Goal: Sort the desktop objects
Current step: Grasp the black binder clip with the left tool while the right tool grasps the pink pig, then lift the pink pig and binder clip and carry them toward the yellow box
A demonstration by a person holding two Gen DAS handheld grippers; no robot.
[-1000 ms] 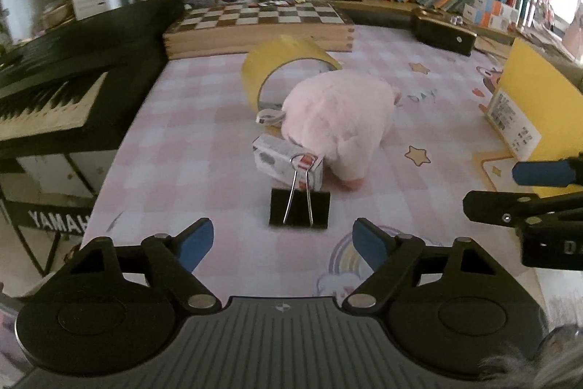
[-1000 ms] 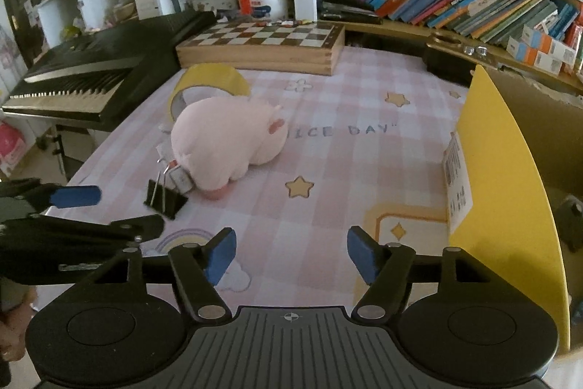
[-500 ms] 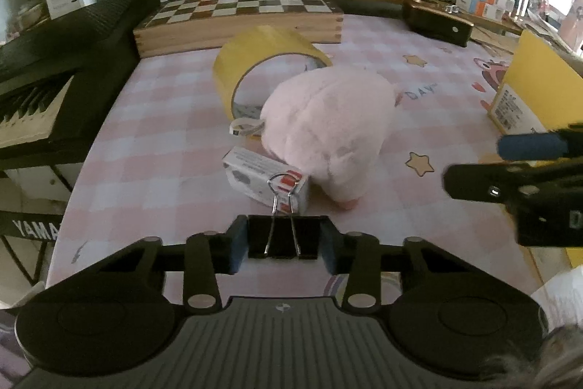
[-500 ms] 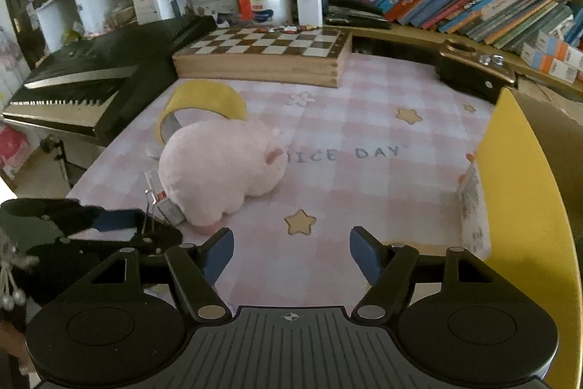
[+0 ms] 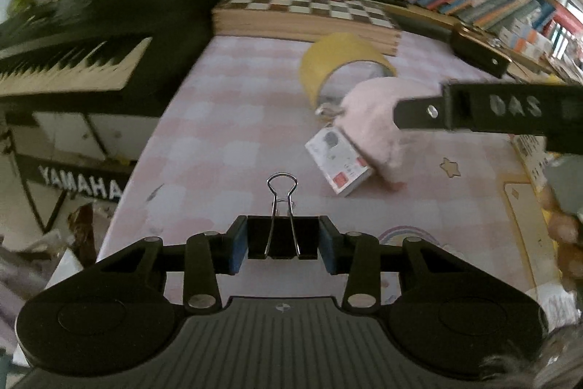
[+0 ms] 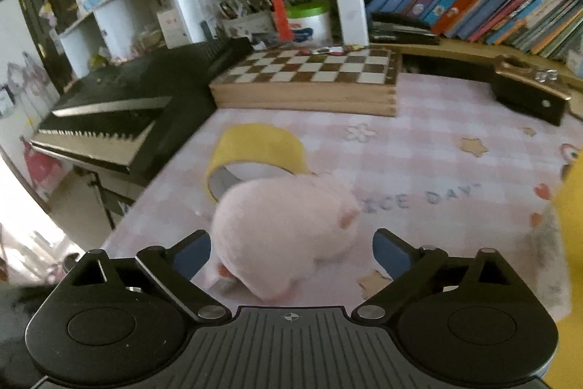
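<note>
Black binder clip (image 5: 283, 237) pinched between left gripper (image 5: 283, 245) jaws, right gripper (image 6: 291, 252) jaws just opened wide around pink plush (image 6: 284, 232)

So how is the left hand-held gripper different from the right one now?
The left hand-held gripper is shut on a black binder clip; the right hand-held gripper has just opened wide and grips nothing. The left has its item already; the right frames the pink plush toy. Both have blue pads.
</note>
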